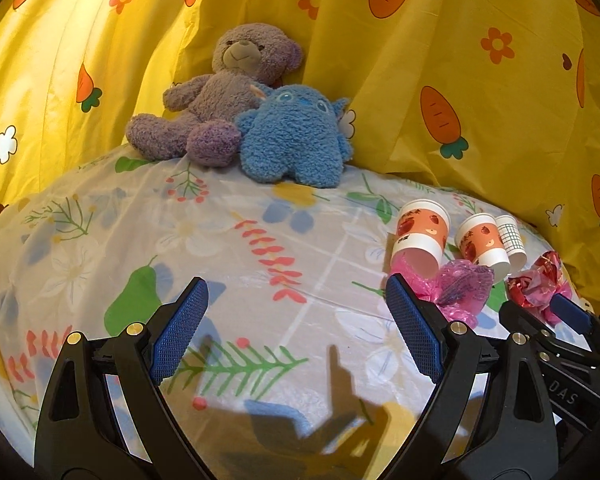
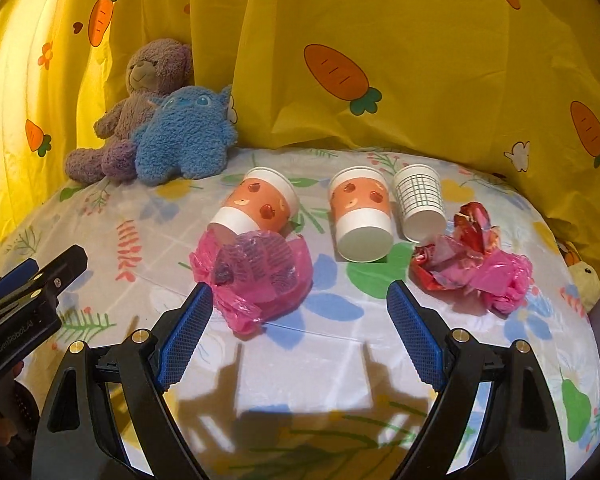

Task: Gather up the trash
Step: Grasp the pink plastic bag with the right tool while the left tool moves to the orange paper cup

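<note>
Both grippers point(image 1: 296, 330) point(image 2: 300, 332) have jaws wide open, empty; ahead of the right jaws, three cups point(image 2: 362, 216) lie tipped, bases pointing toward them.

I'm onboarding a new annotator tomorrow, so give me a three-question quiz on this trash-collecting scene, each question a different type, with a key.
1. True or false: all three paper cups lie tipped over on the table.
2. Multiple choice: what does the crumpled pink bag touch? A) the blue plush toy B) the leftmost orange cup C) the grid-pattern cup
3. Fill in: both the right gripper and the left gripper have their jaws ____.

Key:
1. True: the leftmost orange cup, the middle orange cup and the grid-pattern cup all lie on their sides.
2. B; the blue plush toy sits apart, beside the teddy bear.
3. Open, holding nothing.
</note>
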